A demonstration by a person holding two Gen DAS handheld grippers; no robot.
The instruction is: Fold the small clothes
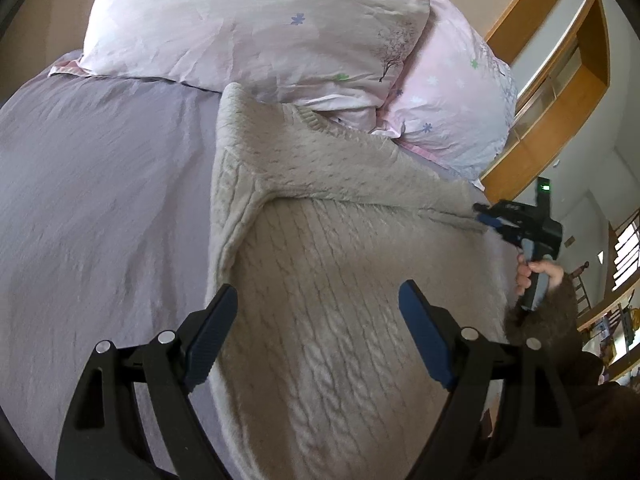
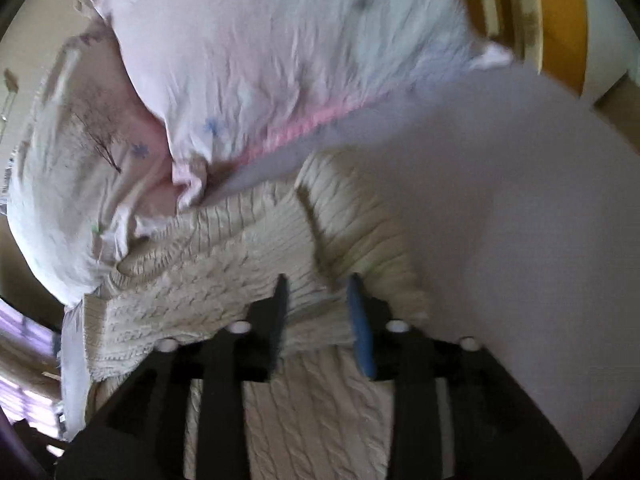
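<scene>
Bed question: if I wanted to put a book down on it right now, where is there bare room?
The sheet lies bare left of the sweater, up to the pillows. More bare sheet shows on the sweater's other side in the right wrist view. It is crowded at the head, where the sweater meets the pillows.

Lilac bed point(image 1: 100, 200) w/ pink pillows point(image 1: 248, 24) – wooden shelving point(image 1: 560, 92) behind

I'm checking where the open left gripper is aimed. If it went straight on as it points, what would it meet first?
Most likely the cream cable-knit sweater: the left gripper hangs open over its body. The pillows lie further on, though depth is unclear.
</scene>
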